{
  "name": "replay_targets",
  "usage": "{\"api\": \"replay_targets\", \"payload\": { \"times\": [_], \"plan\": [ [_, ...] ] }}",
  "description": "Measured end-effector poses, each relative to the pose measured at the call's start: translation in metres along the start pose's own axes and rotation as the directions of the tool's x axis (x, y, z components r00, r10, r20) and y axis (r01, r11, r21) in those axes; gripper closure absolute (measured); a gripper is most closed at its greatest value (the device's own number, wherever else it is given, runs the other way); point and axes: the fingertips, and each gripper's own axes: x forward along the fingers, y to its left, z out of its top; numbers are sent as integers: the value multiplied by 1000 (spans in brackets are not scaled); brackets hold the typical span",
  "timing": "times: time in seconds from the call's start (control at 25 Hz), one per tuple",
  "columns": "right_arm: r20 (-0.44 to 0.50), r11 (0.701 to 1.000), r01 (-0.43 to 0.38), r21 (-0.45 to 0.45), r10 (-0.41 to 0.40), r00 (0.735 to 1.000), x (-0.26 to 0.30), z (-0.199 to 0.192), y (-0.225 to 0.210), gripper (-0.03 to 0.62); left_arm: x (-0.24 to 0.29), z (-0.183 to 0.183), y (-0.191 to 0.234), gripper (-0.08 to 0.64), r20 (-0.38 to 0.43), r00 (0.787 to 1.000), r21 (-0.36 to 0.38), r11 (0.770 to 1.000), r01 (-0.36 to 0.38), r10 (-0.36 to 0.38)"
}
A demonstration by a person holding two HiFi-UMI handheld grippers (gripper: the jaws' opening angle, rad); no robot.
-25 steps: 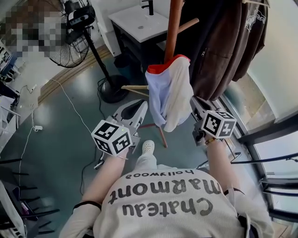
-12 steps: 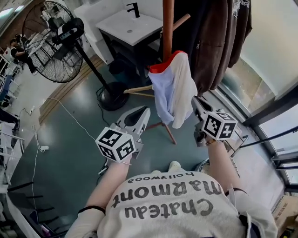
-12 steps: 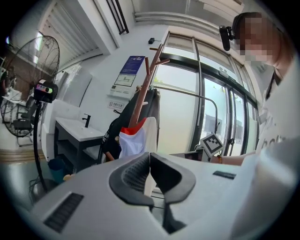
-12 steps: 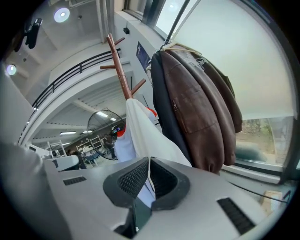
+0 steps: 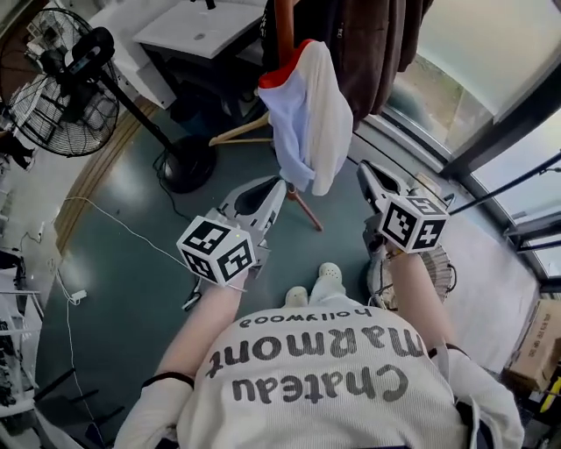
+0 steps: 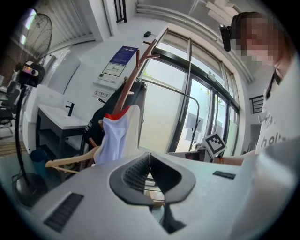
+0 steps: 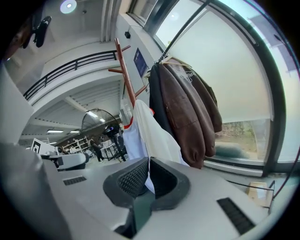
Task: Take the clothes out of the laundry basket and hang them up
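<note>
A white garment with a red collar [image 5: 307,110] hangs from the wooden coat stand [image 5: 283,13]; it also shows in the left gripper view [image 6: 116,136] and the right gripper view [image 7: 152,136]. My left gripper [image 5: 280,183] is just below and left of the garment's hem, shut and empty, with its jaws [image 6: 150,166] pressed together. To the right of the hem, my right gripper [image 5: 361,167] is also shut with nothing in it [image 7: 148,169]. Neither touches the cloth. A mesh laundry basket [image 5: 441,267] shows partly under my right forearm.
Brown jackets [image 5: 377,44] hang on the stand beside the garment. A wooden hanger [image 5: 237,131] sticks out to the left. A standing fan [image 5: 53,88], its base [image 5: 186,164] and a cable lie at left. A sink cabinet [image 5: 197,26] is behind, with windows and a cardboard box [image 5: 536,351] to the right.
Both grippers have drawn back from the hanging garment, from flanking its lower part to below its hem. The person has stepped back and the view has shifted toward the window.
</note>
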Motion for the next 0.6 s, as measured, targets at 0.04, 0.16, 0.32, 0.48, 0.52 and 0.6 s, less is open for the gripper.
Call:
{"api": "replay_targets", "payload": {
  "times": [0.04,0.16,0.32,0.48,0.52,0.6],
  "plan": [
    [9,1000,8,-1,-8,1000,-6,-1,0,560,2,-4,-5,548,-7,1000,-5,1000,19,-19],
    [19,996,86,19,-86,996,-43,-13,-12,560,16,-20,-31,548,-42,993,-18,994,108,-109],
    [6,987,155,40,-155,988,-75,-25,-38,560,44,-34,-57,548,-66,983,-24,985,171,-172],
    [8,966,248,76,-250,968,-126,-38,-71,560,75,-53,-97,549,-76,960,-51,963,265,-268],
    [10,958,272,89,-274,962,-140,-41,-82,560,82,-56,-108,551,-67,954,-58,956,289,-293],
    [18,945,304,118,-308,951,-164,-45,-103,560,95,-61,-130,551,-57,945,-55,946,320,-323]
  ]
}}
